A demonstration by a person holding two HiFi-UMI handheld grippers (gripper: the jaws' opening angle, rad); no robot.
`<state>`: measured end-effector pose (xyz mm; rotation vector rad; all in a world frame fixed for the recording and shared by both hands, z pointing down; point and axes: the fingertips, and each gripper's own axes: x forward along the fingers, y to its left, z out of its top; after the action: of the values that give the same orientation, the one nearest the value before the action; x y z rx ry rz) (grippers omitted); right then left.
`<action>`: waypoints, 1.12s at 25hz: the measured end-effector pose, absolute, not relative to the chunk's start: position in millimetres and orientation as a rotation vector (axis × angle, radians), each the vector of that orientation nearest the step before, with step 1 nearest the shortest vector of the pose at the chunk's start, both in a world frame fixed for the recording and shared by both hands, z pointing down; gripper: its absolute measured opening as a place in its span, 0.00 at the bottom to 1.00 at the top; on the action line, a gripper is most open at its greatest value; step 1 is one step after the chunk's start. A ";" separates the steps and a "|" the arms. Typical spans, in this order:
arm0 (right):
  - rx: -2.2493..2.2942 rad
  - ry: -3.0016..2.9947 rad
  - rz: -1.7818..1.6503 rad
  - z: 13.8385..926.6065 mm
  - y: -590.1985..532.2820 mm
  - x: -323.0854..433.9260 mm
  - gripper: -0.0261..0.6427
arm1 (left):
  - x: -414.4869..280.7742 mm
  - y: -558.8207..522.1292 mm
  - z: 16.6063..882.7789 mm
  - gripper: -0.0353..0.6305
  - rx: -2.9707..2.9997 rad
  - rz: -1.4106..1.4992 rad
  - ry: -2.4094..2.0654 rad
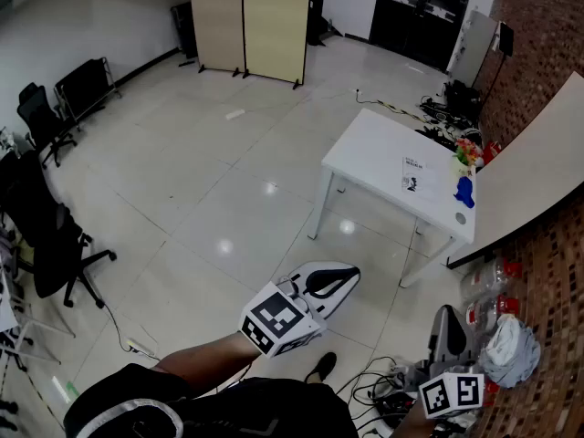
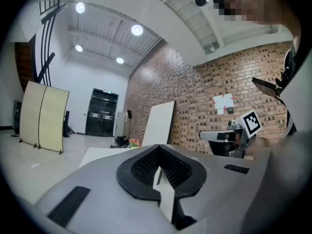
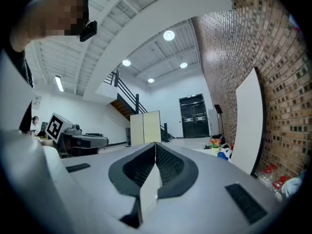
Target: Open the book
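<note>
Right gripper (image 1: 445,325): at bottom edge, its hand cut off; jaws together, empty.
Left gripper (image 1: 336,281): jaws together, empty.
Book (image 1: 415,173): small, flat, white with dark print, detail unreadable; on white table (image 1: 365,149), well beyond both grippers, near blue object (image 1: 465,192).

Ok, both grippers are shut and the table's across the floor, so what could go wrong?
Cables lie tangled on the floor close by: a trip hazard on the way to the table. The book lies flat near a blue object and flowers; reaching in may knock those.
</note>
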<state>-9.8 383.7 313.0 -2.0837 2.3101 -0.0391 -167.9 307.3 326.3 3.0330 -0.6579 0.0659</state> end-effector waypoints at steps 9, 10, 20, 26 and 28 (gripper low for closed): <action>-2.040 2.349 0.007 298.3 298.4 113.3 0.04 | -57.6 221.8 318.2 0.06 3.008 0.066 -0.774; -2.035 2.347 0.013 296.1 289.2 125.7 0.04 | -47.3 212.3 319.2 0.06 3.005 0.078 -0.787; -2.012 2.364 0.011 303.8 192.7 196.8 0.04 | 22.0 124.1 321.6 0.06 2.986 0.097 -0.806; -2.067 2.356 0.023 312.7 116.9 220.5 0.04 | 48.4 42.8 336.7 0.06 3.012 0.102 -0.749; -2.093 2.350 0.016 313.3 91.4 226.4 0.04 | 56.8 13.5 335.8 0.06 3.016 0.089 -0.721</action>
<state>226.4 91.4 313.3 -2.0930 2.3499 0.0159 56.8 13.5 335.8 3.0158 -0.7212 0.0892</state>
